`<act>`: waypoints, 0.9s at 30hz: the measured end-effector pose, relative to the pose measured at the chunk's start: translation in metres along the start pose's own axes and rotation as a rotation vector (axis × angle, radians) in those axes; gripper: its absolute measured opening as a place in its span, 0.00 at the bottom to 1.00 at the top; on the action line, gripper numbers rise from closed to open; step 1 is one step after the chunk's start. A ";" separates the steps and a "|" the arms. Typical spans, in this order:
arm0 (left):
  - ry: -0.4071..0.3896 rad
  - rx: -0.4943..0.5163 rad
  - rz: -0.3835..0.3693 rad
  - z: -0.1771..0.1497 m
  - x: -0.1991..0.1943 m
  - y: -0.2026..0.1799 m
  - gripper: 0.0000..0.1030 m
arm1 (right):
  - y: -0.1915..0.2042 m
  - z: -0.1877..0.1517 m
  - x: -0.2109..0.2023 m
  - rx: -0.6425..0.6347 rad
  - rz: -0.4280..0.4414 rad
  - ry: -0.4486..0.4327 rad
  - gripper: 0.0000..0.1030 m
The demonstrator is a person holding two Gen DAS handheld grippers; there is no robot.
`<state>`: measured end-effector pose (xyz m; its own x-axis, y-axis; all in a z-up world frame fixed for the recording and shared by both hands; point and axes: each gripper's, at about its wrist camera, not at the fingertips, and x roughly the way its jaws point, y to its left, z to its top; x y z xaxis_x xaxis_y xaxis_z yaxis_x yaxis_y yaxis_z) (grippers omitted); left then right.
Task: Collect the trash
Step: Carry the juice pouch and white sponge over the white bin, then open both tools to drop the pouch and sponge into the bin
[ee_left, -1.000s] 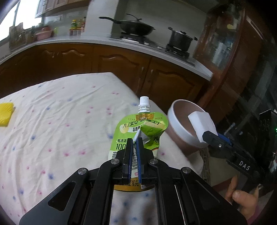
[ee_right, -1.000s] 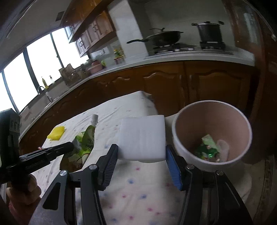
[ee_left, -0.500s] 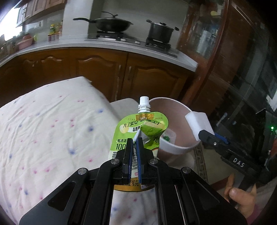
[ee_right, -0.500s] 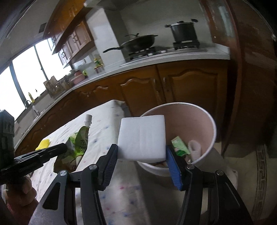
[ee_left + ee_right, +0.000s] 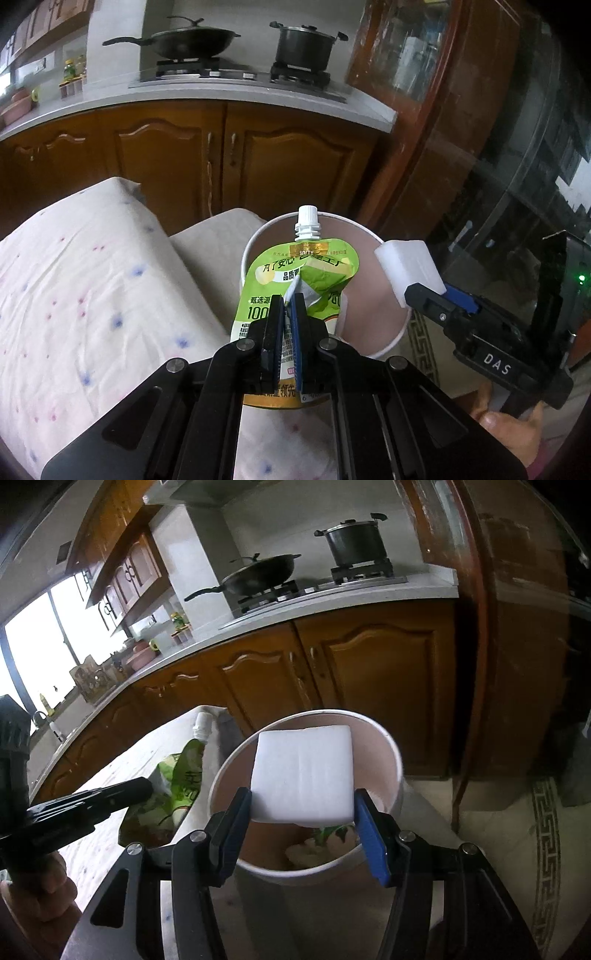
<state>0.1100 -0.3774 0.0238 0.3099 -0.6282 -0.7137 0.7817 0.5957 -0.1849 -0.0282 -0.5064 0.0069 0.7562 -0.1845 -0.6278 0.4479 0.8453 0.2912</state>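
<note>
The left gripper (image 5: 287,308) is pinching a light, crinkly green pouch (image 5: 295,280) mid-body beyond the tabletop's (image 5: 92,295) corner, while the right gripper (image 5: 303,814) is squeezing a soft white sponge (image 5: 303,775) over the bin (image 5: 397,771), both probably needing only gentle grips.

My left gripper (image 5: 287,306) is pinched almost closed, tilted downward. My right gripper (image 5: 303,808) stands half spread, also pitched down. A hand (image 5: 40,886) grips the left handle.
</note>
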 end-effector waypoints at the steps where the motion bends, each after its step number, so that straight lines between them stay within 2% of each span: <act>1: 0.003 0.001 0.000 0.001 0.003 -0.001 0.04 | -0.002 0.001 0.001 0.002 -0.002 0.003 0.55; 20: 0.095 -0.010 -0.006 0.017 0.055 -0.007 0.05 | -0.019 0.009 0.025 0.009 -0.001 0.062 0.58; 24: 0.101 -0.010 -0.006 0.017 0.058 -0.007 0.11 | -0.022 0.010 0.029 0.027 0.011 0.071 0.59; 27: 0.093 -0.004 0.003 0.016 0.056 -0.006 0.15 | -0.023 0.010 0.029 0.041 0.021 0.068 0.64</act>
<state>0.1311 -0.4244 -0.0036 0.2604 -0.5777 -0.7736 0.7785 0.5995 -0.1857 -0.0116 -0.5366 -0.0109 0.7321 -0.1310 -0.6684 0.4523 0.8273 0.3332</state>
